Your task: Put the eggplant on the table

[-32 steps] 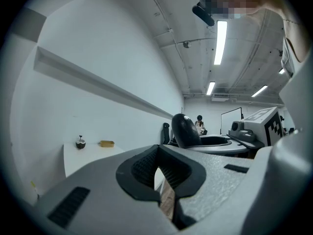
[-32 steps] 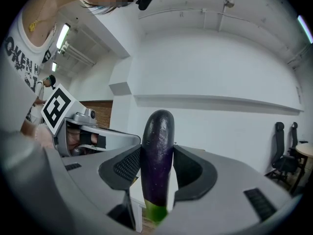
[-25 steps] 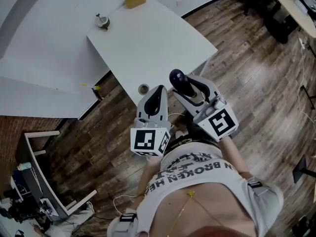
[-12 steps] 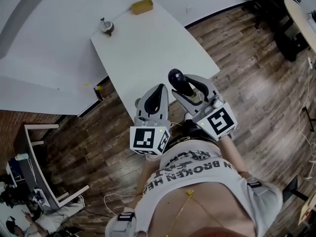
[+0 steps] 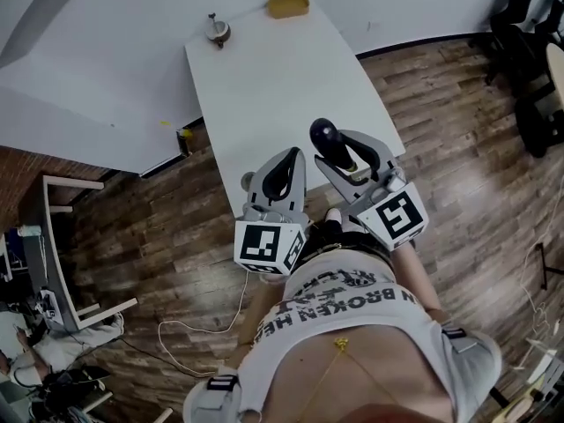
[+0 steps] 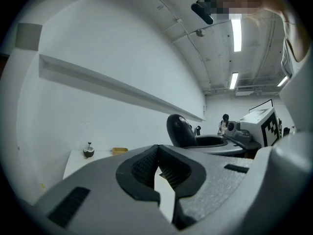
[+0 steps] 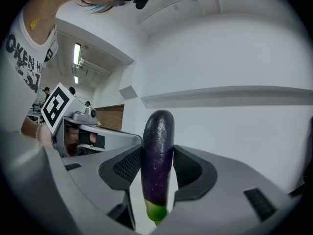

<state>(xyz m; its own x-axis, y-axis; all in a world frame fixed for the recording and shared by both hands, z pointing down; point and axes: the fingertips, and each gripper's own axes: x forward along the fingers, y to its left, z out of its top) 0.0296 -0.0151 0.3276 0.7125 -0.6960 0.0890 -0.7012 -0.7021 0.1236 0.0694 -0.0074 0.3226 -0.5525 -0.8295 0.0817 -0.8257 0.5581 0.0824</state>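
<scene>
A dark purple eggplant (image 7: 157, 151) with a green stem end stands upright between the pads of my right gripper (image 7: 157, 161), which is shut on it. In the head view the eggplant (image 5: 324, 136) and right gripper (image 5: 336, 148) hover over the near end of the white table (image 5: 282, 77). My left gripper (image 5: 287, 159) sits beside it on the left, at the table's near edge. Its jaws (image 6: 157, 152) meet at the tips with nothing between them.
At the table's far end lie a yellow object (image 5: 288, 6) and a small round brown object with a stem (image 5: 217, 30). A white frame (image 5: 62, 236) and a cable (image 5: 189, 329) are on the wooden floor at the left. Dark chairs (image 5: 533, 51) stand at the right.
The person has turned toward the table, so it now lies straight ahead. Both grippers have swung with the body over its near end. The eggplant stays clamped in the right gripper.
</scene>
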